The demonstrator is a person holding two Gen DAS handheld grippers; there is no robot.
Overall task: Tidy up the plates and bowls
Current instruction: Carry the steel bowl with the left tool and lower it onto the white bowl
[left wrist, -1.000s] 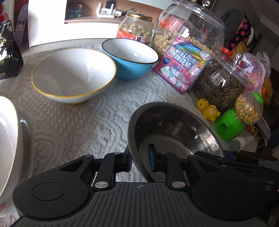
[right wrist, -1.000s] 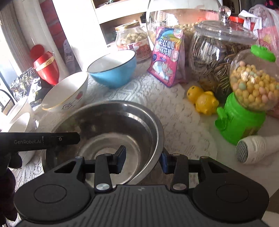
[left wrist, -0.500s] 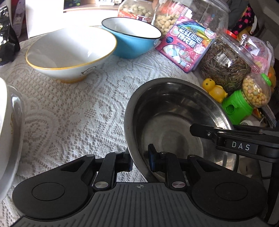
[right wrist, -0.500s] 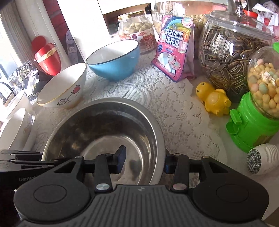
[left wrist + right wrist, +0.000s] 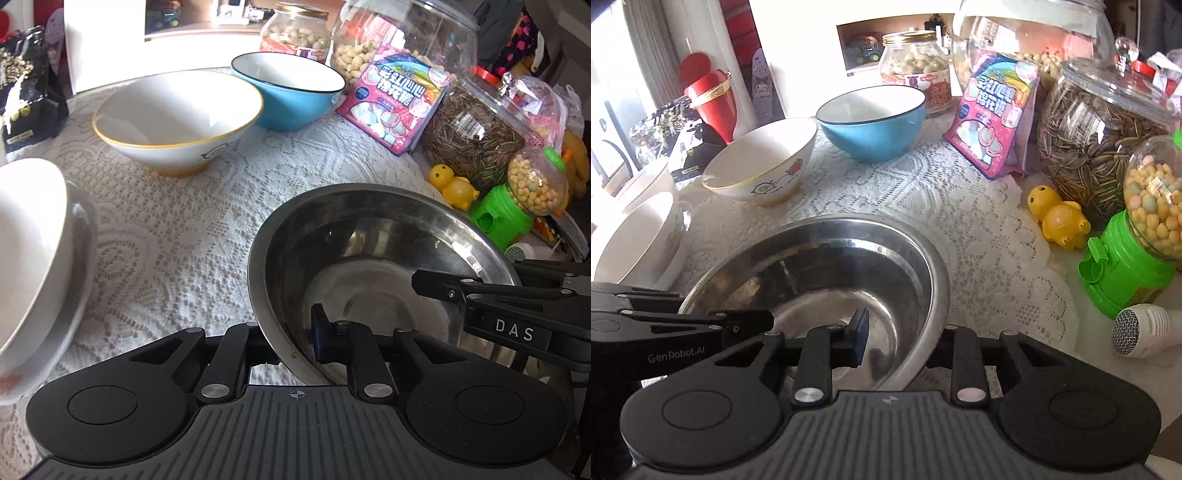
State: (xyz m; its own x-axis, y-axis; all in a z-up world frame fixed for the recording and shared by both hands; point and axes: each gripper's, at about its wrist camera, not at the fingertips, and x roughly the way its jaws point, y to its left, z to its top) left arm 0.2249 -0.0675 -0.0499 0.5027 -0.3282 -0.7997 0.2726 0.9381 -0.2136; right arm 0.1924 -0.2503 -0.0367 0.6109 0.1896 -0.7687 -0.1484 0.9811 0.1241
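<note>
One steel bowl [image 5: 369, 266] is seen on the lace tablecloth [image 5: 177, 229], used here as the landmark; round, shiny, deep, w/ a thin rolled rim. It is gripped from two sides: left gripper [image 5: 291, 341] is clamped on its near-left rim, one finger inside the bowl and one outside; right gripper [image 5: 899, 334] is clamped on the near-right rim the same way.

Ceramic bowls counted in the right wrist view: 4. One white bowl w/ gold rim [image 5: 764, 166], conical, cartoon print on its side, stands beyond the steel bowl, to the left; one blue bowl [image 5: 871, 118], glossy, white inside w/ dark rim, stands behind the steel bowl, just beside the gold-rimmed one. Two plain white bowls [image 5: 635, 236] are seen left of the steel bowl, close together; whether nested or only side by side cannot be told.

Right of the steel bowl: 3 glass jars, one of them a seed jar [image 5: 1097, 147] w/ glass lid; 1 pink candy bag [image 5: 993, 114]; 1 yellow duck toy [image 5: 1056, 218], smooth plastic; 1 green candy dispenser [image 5: 1137, 243] w/ clear globe.
</note>
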